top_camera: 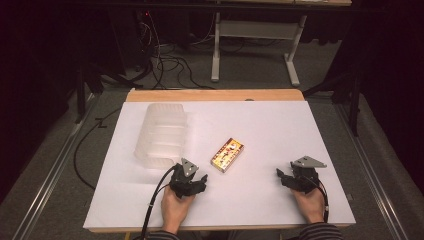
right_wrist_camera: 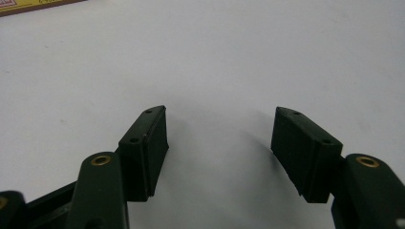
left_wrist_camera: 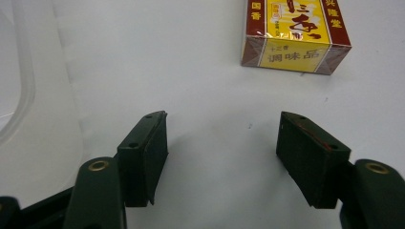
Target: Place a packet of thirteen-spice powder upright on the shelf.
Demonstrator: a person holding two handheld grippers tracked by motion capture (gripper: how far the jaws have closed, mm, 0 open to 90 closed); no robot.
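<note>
A: High view, item one: white table (top_camera: 260, 125), with a yellow and red-brown box (top_camera: 227, 155) lying flat just below frame centre.

B: Item two?

A: Clear plastic container (top_camera: 162, 135), left of centre, apart from the box.

B: Grippers?

A: Left gripper (top_camera: 192, 181) at lower centre-left, near the container's lower edge and down-left of the box. Right gripper (top_camera: 290, 178) at lower right, well apart from the box. A hand holds each.

B: Jaw state?

A: Left gripper view: left gripper (left_wrist_camera: 222, 148) jaws spread, bare table between them; box (left_wrist_camera: 296, 36) at upper right, container (left_wrist_camera: 28, 95) along the left edge. Right gripper view: right gripper (right_wrist_camera: 219, 143) jaws spread, pinching nothing; box (right_wrist_camera: 33, 5) edge at upper left.
</note>
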